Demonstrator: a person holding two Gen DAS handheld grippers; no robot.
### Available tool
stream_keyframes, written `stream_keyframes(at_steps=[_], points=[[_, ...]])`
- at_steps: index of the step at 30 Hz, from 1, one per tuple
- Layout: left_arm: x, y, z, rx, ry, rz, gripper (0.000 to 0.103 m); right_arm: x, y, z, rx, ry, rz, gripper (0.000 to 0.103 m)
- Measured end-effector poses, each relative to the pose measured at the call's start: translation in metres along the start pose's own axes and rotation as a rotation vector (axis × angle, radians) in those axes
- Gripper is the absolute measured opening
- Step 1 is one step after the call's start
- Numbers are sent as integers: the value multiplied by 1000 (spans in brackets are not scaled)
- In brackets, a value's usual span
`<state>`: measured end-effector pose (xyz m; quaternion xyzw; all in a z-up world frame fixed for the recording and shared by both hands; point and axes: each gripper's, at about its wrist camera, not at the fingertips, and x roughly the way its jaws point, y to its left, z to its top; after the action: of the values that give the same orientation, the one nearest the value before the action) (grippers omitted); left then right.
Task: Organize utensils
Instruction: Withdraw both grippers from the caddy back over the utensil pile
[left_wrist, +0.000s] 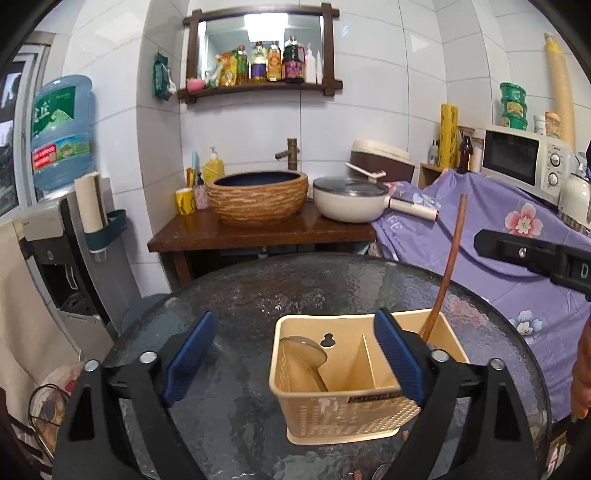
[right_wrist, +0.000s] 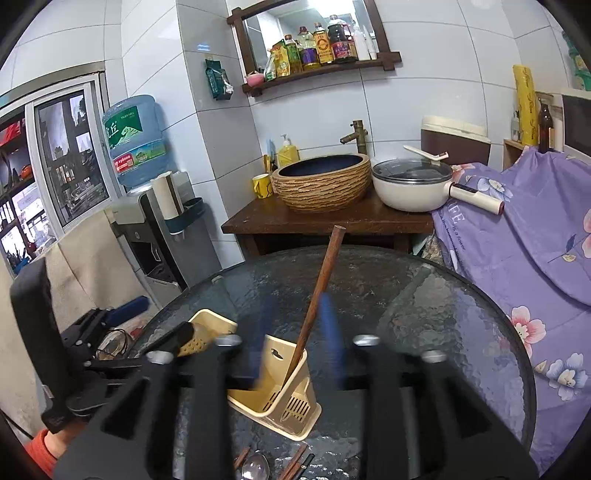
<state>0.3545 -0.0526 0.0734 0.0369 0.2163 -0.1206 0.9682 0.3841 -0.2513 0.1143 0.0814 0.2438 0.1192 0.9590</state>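
A beige two-compartment utensil holder (left_wrist: 354, 398) stands on the round glass table (left_wrist: 258, 295). A metal spoon (left_wrist: 306, 354) lies in its left compartment. A long wooden-handled utensil (left_wrist: 448, 266) leans in its right compartment. My left gripper (left_wrist: 291, 354) is open, its blue pads astride the holder's left side. In the right wrist view my right gripper (right_wrist: 295, 343) is open and blurred, its pads either side of the wooden handle (right_wrist: 317, 295), not touching it, above the holder (right_wrist: 273, 395). A spoon (right_wrist: 255, 467) and chopsticks (right_wrist: 293, 463) lie on the table near the front edge.
Behind the table stands a wooden counter (left_wrist: 258, 229) with a woven basin (left_wrist: 258, 195) and a white lidded pan (left_wrist: 351, 199). A purple floral cloth (left_wrist: 517, 258) covers furniture at right. A water dispenser (left_wrist: 62, 229) stands at left.
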Motion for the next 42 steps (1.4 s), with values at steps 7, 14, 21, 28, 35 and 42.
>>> stream_keyframes(at_steps=[7, 14, 21, 28, 35, 42], points=[[-47, 5, -20, 5, -69, 10, 96, -26, 10, -26, -58, -32, -27, 56], [-74, 15, -56, 13, -56, 59, 96, -47, 13, -73, -115, -33, -89, 62], [-70, 33, -110, -29, 105, 110, 89, -29, 2, -134, -66, 147, -92, 62], [-56, 44, -156, -113, 265, 80, 67, -6, 8, -194, -50, 312, -89, 60], [-53, 38, -173, -132, 319, 35, 57, 4, 22, -218, -68, 372, -106, 51], [-47, 31, -177, -132, 343, 18, 56, 11, 24, -225, -46, 409, -114, 39]])
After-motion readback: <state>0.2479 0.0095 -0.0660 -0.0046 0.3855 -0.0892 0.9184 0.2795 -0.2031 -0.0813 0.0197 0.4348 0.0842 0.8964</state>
